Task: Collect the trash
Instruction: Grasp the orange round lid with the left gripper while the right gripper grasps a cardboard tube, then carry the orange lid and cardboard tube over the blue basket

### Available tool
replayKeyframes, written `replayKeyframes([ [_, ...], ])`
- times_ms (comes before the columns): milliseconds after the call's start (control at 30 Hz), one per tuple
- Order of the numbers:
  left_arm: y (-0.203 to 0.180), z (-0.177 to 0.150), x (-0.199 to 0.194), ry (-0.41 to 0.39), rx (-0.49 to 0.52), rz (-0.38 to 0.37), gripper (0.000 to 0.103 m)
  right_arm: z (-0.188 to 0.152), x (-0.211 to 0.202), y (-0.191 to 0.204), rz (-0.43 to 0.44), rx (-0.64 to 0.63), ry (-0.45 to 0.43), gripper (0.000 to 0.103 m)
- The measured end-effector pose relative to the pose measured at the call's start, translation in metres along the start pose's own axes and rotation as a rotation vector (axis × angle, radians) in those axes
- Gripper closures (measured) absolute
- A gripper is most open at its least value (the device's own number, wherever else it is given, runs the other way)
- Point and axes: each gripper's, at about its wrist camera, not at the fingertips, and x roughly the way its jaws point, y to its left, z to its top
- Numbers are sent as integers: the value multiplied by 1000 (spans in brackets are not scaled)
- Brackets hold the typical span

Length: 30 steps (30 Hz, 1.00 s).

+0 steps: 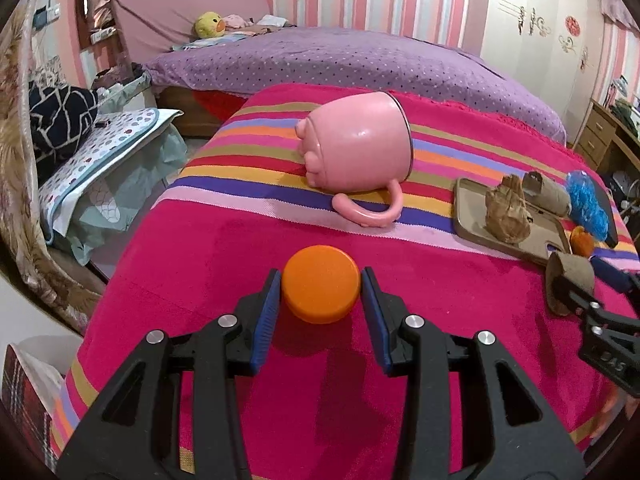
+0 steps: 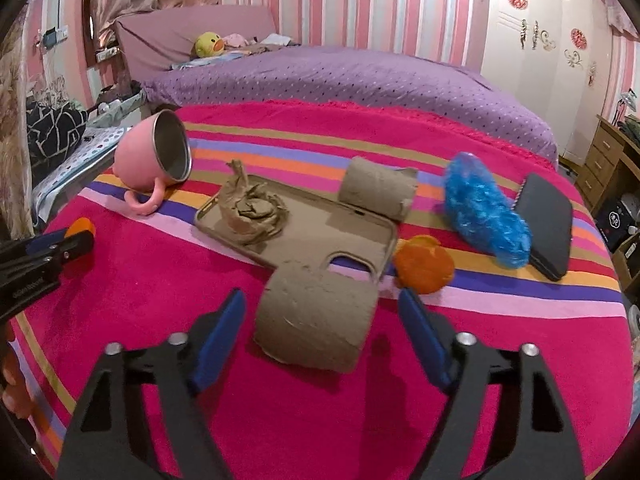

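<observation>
Your left gripper (image 1: 321, 280) pinched the round orange plastic cap (image 1: 320, 289) above the bed's near edge; your right gripper (image 2: 322, 305) stood spread around the flattened brown cardboard tube (image 2: 316, 322). Closing off-centre could crush or squirt that tube sideways.

The right gripper (image 1: 592, 280) is cut off by the left wrist view's right edge. It hides part of a cardboard tube (image 1: 568, 280). The orange peel (image 1: 582, 240) shows only partly behind them.
</observation>
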Motion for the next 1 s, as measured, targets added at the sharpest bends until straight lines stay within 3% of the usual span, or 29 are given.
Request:
replayKeyframes([
  [33,-1,0,-1,-4,1,-1,64,0,2,1,9,-2,8,43],
  [167,-6,-1,-7,-20,19,10,64,-4,-4,-8,52,32,-11,45],
  [500,-28,-8,-35,-58,29,-23,64,-26,-49,-43,11,30,-105,46],
  [733,-70,-16,-59,-95,83,-60,64,-44,-96,-98,-30,83,-183,46],
  [1000,-122,-28,-64,-71,118,-117,64,-56,-127,-151,-79,122,-244,46],
])
